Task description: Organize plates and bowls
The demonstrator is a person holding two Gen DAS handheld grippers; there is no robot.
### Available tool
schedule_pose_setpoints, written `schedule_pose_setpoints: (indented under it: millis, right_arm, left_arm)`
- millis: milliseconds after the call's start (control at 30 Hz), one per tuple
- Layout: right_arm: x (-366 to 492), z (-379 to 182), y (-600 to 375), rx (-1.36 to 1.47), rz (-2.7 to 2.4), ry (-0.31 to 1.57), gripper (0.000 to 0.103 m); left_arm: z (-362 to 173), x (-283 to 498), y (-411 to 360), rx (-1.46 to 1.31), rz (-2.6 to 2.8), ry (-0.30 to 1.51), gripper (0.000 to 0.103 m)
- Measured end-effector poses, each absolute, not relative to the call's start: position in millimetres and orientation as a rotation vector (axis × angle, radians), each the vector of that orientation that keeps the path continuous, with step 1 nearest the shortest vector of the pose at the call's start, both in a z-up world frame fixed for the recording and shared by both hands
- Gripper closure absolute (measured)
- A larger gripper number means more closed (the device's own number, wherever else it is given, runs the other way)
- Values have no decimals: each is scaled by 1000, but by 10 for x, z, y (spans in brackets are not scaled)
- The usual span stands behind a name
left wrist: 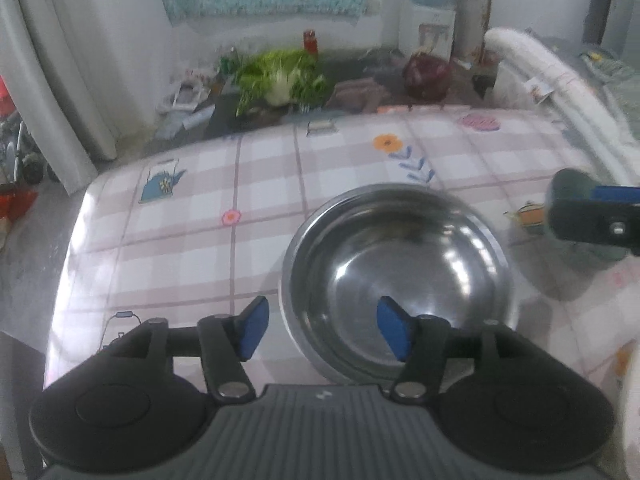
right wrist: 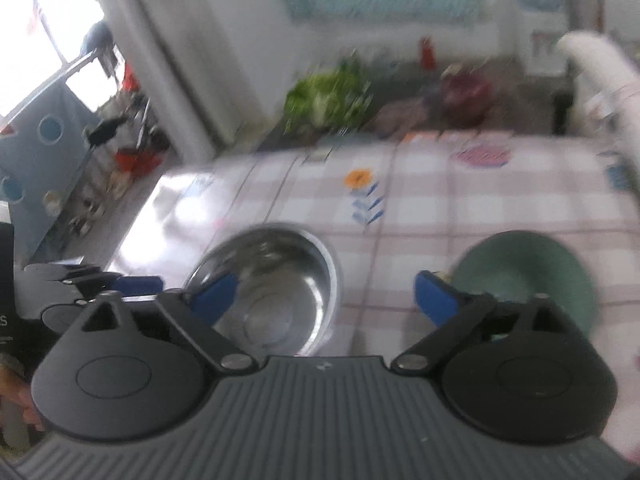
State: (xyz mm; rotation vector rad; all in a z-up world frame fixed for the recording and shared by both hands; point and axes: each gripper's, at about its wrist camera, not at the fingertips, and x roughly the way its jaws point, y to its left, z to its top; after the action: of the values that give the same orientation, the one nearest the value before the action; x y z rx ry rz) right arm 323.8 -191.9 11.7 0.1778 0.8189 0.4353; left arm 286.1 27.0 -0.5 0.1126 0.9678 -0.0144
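The steel bowl [left wrist: 398, 280] sits on the checked worktop [left wrist: 192, 240]. The left tongs [left wrist: 320, 330] gape partly, straddling its near rim and gripping nothing. The right tongs [right wrist: 324, 296] spread wide and empty between the bowl and the green plate [right wrist: 524, 276].

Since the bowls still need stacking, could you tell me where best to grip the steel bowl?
Probably the near rim of the steel bowl, from above: it sits upright and open on the checked tablecloth, so one finger goes inside and one outside. The left gripper already hangs open there.
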Motion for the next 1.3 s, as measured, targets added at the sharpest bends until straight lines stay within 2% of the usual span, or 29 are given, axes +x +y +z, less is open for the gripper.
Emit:
schedule_pose_setpoints:
  millis: [200,667,867,1067,1300]
  right_arm:
    - [2697,329,-2302,120,278,717,1]
    - [1877,200,-2986,-47,19,670,1]
    - [1864,182,-3253,-42,53,662,1]
    - [2057,120,-3670,162,137,663,1]
    - [2456,82,-3785,231,158,649,2]
  left_arm:
    - [210,2558,-11,97,-79,902,32]
    - [223,2199,-941,75,-262,860,29]
    - [156,2239,-1171,65,-251,851,29]
    - [51,2444,-1298,65,-201,854,29]
    - [-28,2733,-1395,31,-184,864,35]
